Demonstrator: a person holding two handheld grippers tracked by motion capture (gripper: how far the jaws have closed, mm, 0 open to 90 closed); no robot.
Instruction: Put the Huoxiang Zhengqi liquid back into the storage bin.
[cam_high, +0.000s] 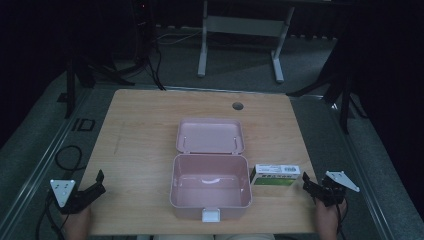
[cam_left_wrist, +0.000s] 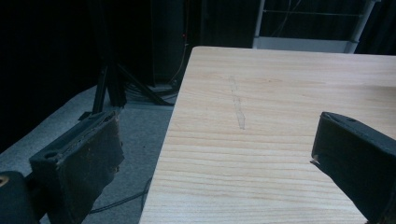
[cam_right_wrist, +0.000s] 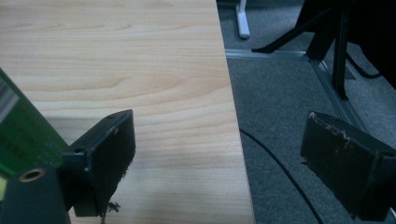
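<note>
A dim recording lab or studio: black curtains all round, grey carpet floor (cam_high: 45, 135), black tripod stands (cam_high: 345, 85) flanking the pale wooden table (cam_high: 140, 135), loose cables (cam_high: 67, 157).

The high view looks forward and down from the person's side, taking in the whole worktop (cam_high: 145, 130), the open box (cam_high: 210, 187) at its middle and the carton (cam_high: 275, 176) beside it. The left gripper view sits low and close at the worktop's left edge (cam_left_wrist: 261, 140), facing across the wood toward the far side, floor on its left. The right gripper view sits equally low at the right edge (cam_right_wrist: 140, 70), with the carton (cam_right_wrist: 23, 140) at its left margin. All three share the wooden surface.
</note>
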